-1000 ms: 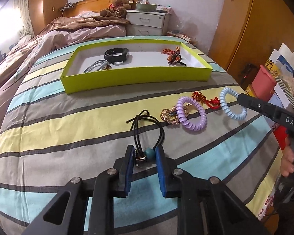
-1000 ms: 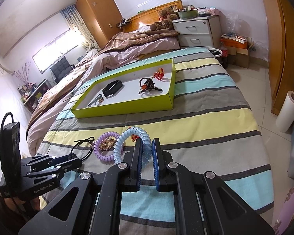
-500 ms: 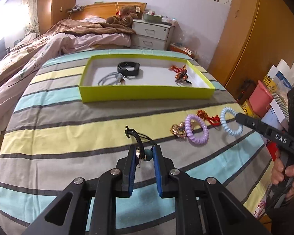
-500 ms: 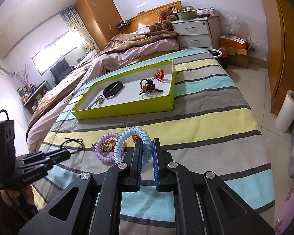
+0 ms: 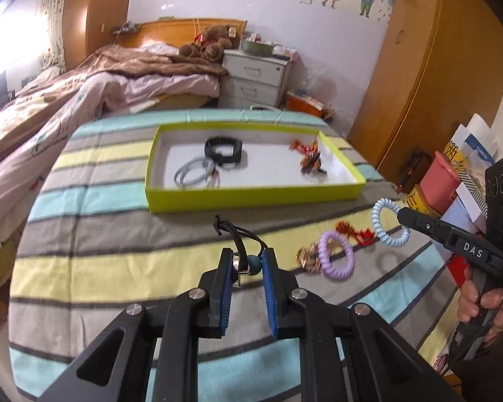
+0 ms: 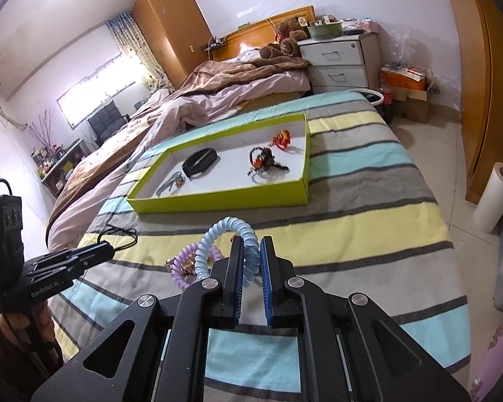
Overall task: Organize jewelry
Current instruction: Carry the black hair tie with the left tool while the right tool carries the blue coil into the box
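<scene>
jewelry's on both sides here: the left gripper (image 5: 248,264) is clamped on a black cord hair tie (image 5: 238,238) by its teal bead, loop lifted off the striped blanket (image 5: 100,261) on the near side of the yellow-green tray (image 5: 251,197). the right gripper (image 6: 251,261) is clenched on a pale blue spiral hair tie (image 6: 218,234), also short of the tray. a purple spiral tie (image 5: 337,259) and a gold piece (image 5: 306,259) lie on the blanket near the tray's front wall. inside the tray: a black band (image 5: 223,149), a grey loop (image 5: 192,176), red-orange ornaments (image 5: 310,159).
</scene>
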